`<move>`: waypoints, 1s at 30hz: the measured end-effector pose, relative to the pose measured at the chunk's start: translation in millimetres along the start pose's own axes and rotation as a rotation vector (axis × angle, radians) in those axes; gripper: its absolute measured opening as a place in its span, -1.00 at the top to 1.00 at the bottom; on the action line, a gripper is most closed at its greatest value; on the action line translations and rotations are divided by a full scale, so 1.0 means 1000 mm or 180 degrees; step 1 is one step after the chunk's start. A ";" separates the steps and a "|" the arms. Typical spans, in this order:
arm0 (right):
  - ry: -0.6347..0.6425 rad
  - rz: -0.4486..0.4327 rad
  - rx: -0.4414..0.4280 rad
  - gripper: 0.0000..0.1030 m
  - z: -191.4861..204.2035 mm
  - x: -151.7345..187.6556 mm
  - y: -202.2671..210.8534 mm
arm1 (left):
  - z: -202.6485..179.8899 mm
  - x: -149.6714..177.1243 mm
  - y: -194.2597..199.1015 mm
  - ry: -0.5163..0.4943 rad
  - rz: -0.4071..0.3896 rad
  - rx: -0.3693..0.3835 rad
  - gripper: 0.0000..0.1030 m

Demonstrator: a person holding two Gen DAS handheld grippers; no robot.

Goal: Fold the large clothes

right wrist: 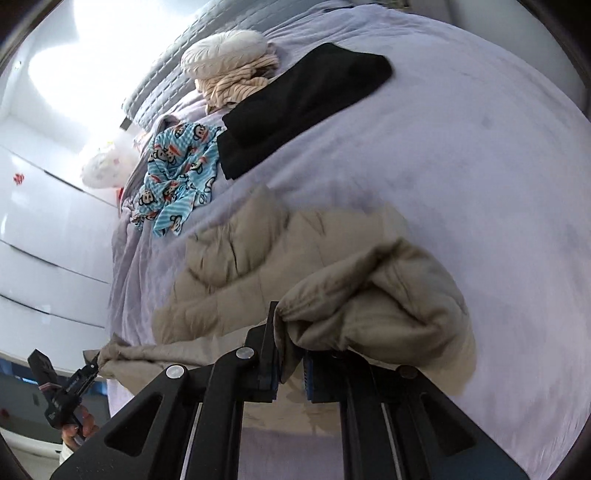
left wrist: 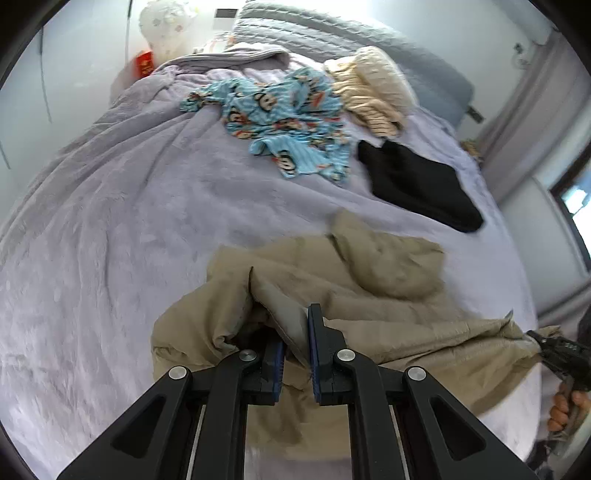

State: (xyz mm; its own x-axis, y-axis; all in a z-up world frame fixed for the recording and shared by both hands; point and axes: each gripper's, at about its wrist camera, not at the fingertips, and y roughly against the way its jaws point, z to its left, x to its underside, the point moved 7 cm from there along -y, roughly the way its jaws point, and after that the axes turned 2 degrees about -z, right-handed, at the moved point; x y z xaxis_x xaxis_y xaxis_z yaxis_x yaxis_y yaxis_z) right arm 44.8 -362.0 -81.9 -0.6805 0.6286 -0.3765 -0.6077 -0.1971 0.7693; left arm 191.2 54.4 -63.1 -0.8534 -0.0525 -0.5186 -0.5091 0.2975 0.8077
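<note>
Lavender bedspread (left wrist: 110, 229) stretching toward grey headboard (left wrist: 314, 33), black garment (left wrist: 417, 184) lying beyond tan jacket (left wrist: 388, 280), left gripper (left wrist: 295, 354) and right gripper (right wrist: 290, 365) each clamping its edge.

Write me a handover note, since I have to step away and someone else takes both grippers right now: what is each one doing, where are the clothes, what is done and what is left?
Left gripper: shut on one edge of the tan padded jacket.
Right gripper: shut on another edge of the same jacket, which is stretched between the two and partly lifted off the lavender bedspread.
Waiting farther up the bed: blue cartoon-print garment, cream striped garment, black garment, which lies flat; whether it is folded I cannot tell.
Done: jacket gripped at both ends.
Left: spread and fold the jacket, then the rest.
</note>
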 end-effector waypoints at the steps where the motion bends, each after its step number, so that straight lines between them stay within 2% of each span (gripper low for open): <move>1: 0.0015 0.0021 0.0016 0.79 0.000 -0.010 -0.011 | 0.001 -0.003 -0.011 0.0019 0.0015 -0.0061 0.75; 6: -0.0067 0.0146 0.0022 0.79 -0.012 -0.034 -0.066 | 0.004 -0.001 -0.077 -0.0080 0.0155 -0.0381 0.75; 13: -0.0357 0.0239 0.0026 0.79 -0.045 -0.032 -0.130 | 0.019 -0.003 -0.151 -0.0079 0.0295 -0.0439 0.74; 19: -0.0505 0.0276 0.0025 0.77 -0.052 -0.031 -0.144 | 0.020 -0.010 -0.155 -0.0087 0.0352 -0.0340 0.73; 20: -0.0476 0.0298 0.0032 0.74 -0.050 -0.033 -0.142 | 0.020 -0.011 -0.150 -0.0100 0.0347 -0.0319 0.70; 21: -0.0440 0.0309 0.0032 0.71 -0.048 -0.035 -0.141 | 0.020 -0.012 -0.146 -0.0103 0.0342 -0.0301 0.55; 22: -0.0380 0.0307 0.0025 0.59 -0.044 -0.037 -0.136 | 0.020 -0.014 -0.139 -0.0090 0.0313 -0.0255 0.31; 23: -0.0336 0.0290 0.0016 0.27 -0.042 -0.039 -0.132 | 0.018 -0.016 -0.130 -0.0067 0.0241 -0.0184 0.07; 24: -0.0293 0.0253 0.0007 0.01 -0.039 -0.041 -0.127 | 0.016 -0.020 -0.117 -0.0039 0.0114 -0.0132 -0.52; 25: -0.0259 0.0204 -0.0026 -0.53 -0.036 -0.042 -0.120 | 0.015 -0.022 -0.110 -0.0031 0.0023 -0.0153 -0.66; 26: -0.0223 0.0121 -0.0064 -0.64 -0.032 -0.045 -0.112 | 0.012 -0.025 -0.101 -0.0044 -0.0099 -0.0162 -0.66; 28: -0.0134 0.0047 -0.0103 -0.64 -0.021 -0.046 -0.099 | 0.001 -0.027 -0.096 -0.0105 -0.0076 -0.0078 -0.66; 30: -0.0067 0.0074 -0.0199 -0.53 -0.010 -0.040 -0.093 | -0.012 -0.021 -0.100 -0.0136 0.0011 0.0047 -0.58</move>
State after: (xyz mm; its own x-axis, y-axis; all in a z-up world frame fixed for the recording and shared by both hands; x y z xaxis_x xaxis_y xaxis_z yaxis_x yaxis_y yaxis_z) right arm 124.6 -376.6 -143.9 -0.6864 0.6388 -0.3475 -0.6167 -0.2581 0.7436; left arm 259.0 14.6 -130.0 -0.8494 -0.0107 -0.5277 -0.5043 0.3116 0.8054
